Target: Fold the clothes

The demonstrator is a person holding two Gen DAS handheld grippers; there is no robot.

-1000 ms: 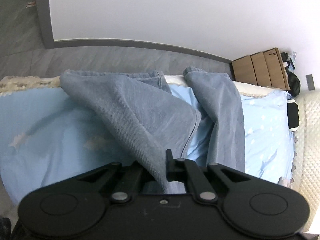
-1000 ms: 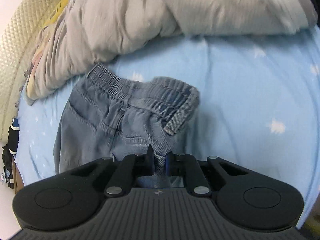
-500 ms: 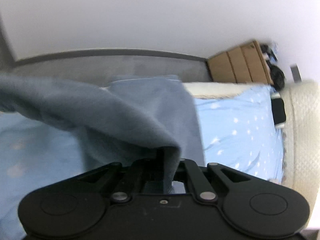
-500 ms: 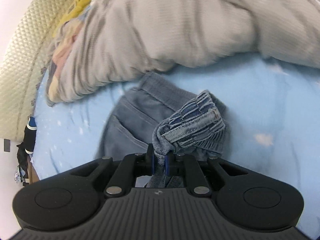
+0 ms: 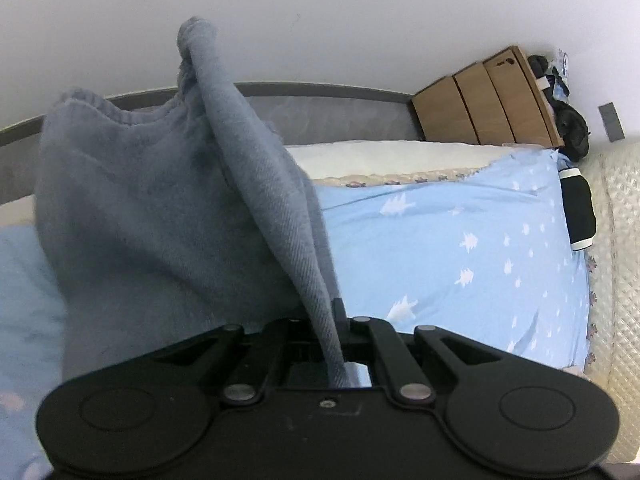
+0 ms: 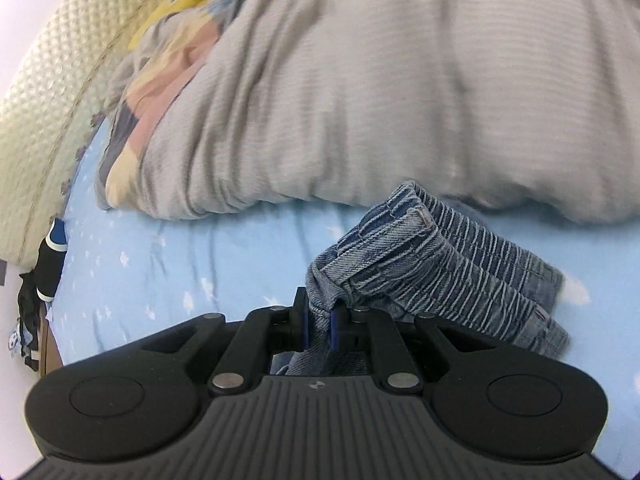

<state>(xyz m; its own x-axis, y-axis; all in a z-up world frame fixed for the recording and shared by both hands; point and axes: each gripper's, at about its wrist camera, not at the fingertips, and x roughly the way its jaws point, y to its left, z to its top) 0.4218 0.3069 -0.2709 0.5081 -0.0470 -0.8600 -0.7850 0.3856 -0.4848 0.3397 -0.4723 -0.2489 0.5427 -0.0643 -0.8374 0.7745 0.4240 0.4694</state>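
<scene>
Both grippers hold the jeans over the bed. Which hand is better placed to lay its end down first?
Probably the right. The right gripper pinches the elastic waistband low over the blue sheet, while the left gripper holds jeans fabric hanging high and bunched.

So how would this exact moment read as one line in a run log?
task: fold clothes | left tongs: shut on jeans leg | right tongs: shut on waistband | surface: blue bedsheet

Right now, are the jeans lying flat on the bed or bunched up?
Bunched up. The jeans hang gathered from the right hand-held gripper, waistband scrunched; the left hand-held gripper pinches a draped fold.
</scene>
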